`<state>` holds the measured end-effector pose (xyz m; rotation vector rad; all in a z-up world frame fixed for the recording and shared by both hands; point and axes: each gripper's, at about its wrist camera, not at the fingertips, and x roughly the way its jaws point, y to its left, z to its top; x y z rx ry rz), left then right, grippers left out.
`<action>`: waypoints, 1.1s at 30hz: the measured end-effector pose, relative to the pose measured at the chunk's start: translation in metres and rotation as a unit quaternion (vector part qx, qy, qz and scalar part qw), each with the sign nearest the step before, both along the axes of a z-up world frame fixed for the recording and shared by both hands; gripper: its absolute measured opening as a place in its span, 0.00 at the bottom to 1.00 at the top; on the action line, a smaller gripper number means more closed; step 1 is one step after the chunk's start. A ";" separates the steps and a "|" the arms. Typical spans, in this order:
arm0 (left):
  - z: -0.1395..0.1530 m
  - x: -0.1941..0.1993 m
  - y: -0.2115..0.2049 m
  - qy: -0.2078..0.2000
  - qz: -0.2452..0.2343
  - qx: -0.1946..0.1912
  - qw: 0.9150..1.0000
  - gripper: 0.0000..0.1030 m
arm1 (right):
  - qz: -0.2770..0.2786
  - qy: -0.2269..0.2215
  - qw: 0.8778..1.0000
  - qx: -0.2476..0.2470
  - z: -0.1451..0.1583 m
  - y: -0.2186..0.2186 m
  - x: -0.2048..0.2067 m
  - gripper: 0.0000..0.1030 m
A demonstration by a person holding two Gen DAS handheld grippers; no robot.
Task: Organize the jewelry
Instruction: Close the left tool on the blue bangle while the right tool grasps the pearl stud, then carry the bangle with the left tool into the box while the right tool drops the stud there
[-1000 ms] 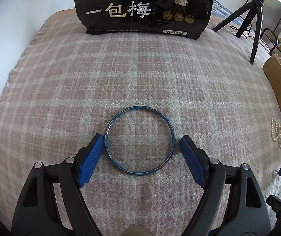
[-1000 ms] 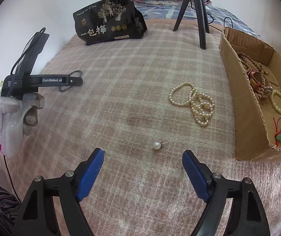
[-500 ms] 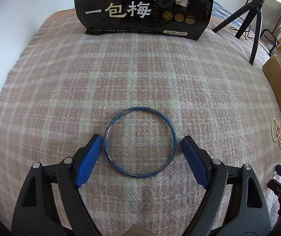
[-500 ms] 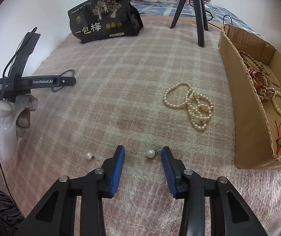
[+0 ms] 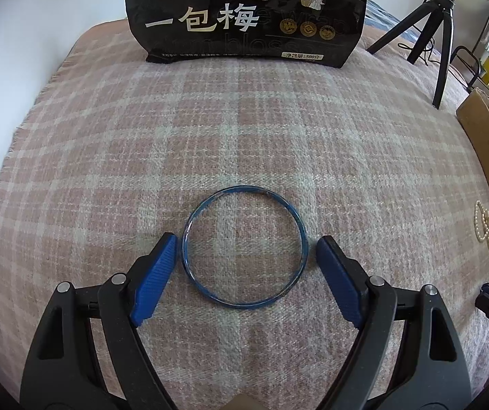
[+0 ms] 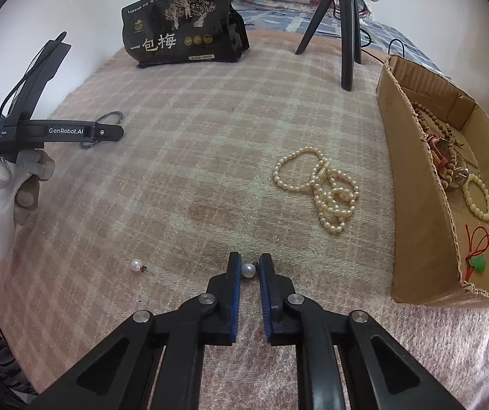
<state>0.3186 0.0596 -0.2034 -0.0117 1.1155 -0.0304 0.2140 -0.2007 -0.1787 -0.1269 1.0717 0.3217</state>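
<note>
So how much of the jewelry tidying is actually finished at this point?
Partly. The cardboard box already holds wooden beads, a pale bracelet and a red-cord pendant. The right gripper is closed on a pearl earring; the left gripper brackets the blue bangle, open. The second earring and pearl strands remain.

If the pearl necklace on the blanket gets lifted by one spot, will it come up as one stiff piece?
Probably not. The pearl necklace lies in loose, overlapping loops, so it looks floppy and would likely dangle and swing. Its smooth round beads might slip between the pads. The woolly blanket should keep it from sliding when nudged.
</note>
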 end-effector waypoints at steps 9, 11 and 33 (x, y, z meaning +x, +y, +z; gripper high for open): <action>0.003 -0.004 0.006 -0.004 0.002 -0.003 1.000 0.72 | 0.000 -0.004 1.000 0.004 0.002 -0.001 -0.001 0.07; 0.003 -0.005 0.006 -0.008 0.001 0.001 1.000 0.72 | 0.000 -0.005 1.000 0.004 0.002 -0.001 -0.001 0.07; 0.034 -0.020 0.017 -0.045 0.016 0.014 0.999 0.71 | 0.008 -0.049 0.998 0.041 0.045 -0.006 -0.015 0.06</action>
